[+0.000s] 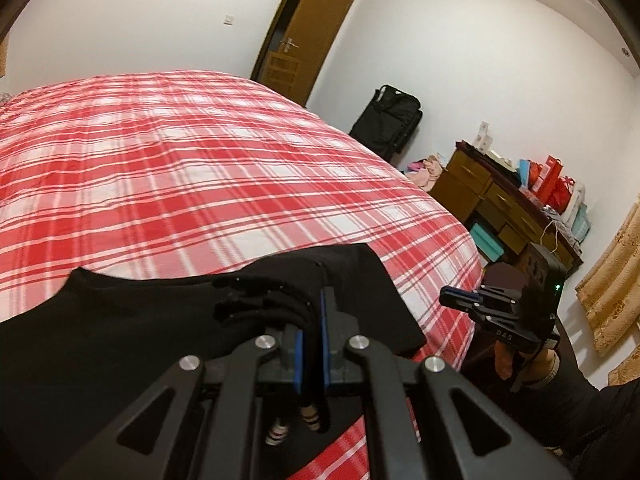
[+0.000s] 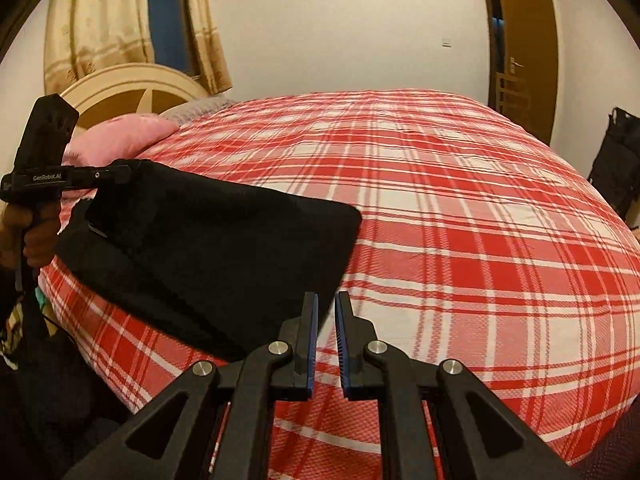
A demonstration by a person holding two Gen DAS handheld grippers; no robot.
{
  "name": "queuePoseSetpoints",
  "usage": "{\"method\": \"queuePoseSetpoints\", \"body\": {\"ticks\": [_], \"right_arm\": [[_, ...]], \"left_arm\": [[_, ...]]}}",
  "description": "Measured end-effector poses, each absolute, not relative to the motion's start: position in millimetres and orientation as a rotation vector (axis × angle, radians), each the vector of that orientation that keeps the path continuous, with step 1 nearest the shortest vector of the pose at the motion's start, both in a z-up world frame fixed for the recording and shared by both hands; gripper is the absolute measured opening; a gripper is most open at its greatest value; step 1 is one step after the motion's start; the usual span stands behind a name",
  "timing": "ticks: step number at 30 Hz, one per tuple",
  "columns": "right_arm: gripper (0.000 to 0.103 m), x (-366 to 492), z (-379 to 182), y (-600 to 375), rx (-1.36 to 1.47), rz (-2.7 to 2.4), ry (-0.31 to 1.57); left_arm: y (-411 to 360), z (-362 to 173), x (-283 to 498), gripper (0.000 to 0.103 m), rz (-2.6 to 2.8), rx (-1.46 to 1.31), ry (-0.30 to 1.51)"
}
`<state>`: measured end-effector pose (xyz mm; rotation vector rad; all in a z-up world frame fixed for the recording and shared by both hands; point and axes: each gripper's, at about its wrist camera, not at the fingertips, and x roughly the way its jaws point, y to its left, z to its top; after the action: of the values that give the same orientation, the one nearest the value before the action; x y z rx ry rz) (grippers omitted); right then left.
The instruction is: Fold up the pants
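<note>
Left tongs (image 1: 312,320) clamped on black pants (image 1: 120,320) (handle reads "GenRobot.AI"), right tongs (image 2: 326,308) nearly closed, empty.

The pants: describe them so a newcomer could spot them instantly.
Start at the big bed with its red-and-white plaid cover. On its near corner lies a folded black slab of cloth, the pants, with the left gripper shut on one edge. It is the only dark thing on the plaid.

I'm in a home bedroom: a plaid-covered bed (image 2: 460,208) fills it, with a pink pillow (image 2: 120,136) at its headboard (image 2: 132,88), curtains (image 2: 80,24) behind and a wooden dresser (image 1: 492,196) beside its foot.
</note>
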<state>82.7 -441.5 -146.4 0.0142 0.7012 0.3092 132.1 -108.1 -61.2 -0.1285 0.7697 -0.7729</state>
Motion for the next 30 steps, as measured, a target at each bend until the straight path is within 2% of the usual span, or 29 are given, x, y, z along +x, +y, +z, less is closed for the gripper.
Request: {"method": "queuePoseSetpoints", "body": {"ticks": [8,16,18,20,24,30], "right_arm": [[0.009,80.7,-151.4,-421.3,-0.016,0.367,0.719],[0.011,96.3,-146.3,-387.5,-0.041,0.451,0.740],[0.026,111.2,-139.3,-379.3,0.005,0.498,0.750],[0.063,127.3,-130.1,-371.6,0.036,0.532,0.744],[0.065,160.0,-118.1,-356.2,0.058,0.607,0.763],[0.065,230.5,-115.7,-354.3,0.278,0.762,0.950]], "left_arm": [[-83.3,-90.6,129.1,0.007,-0.727,-0.152,0.832],[-70.6,-135.6,132.6,0.010,-0.735,-0.232,0.973],[-68.8,-135.8,133.8,0.010,-0.748,-0.246,0.977],[-67.3,-133.9,135.5,0.010,-0.757,-0.265,0.969],[-72.6,-126.7,130.7,0.008,-0.787,-0.253,0.925],[-92.1,-106.4,102.7,0.008,-0.832,-0.120,0.790]]}}
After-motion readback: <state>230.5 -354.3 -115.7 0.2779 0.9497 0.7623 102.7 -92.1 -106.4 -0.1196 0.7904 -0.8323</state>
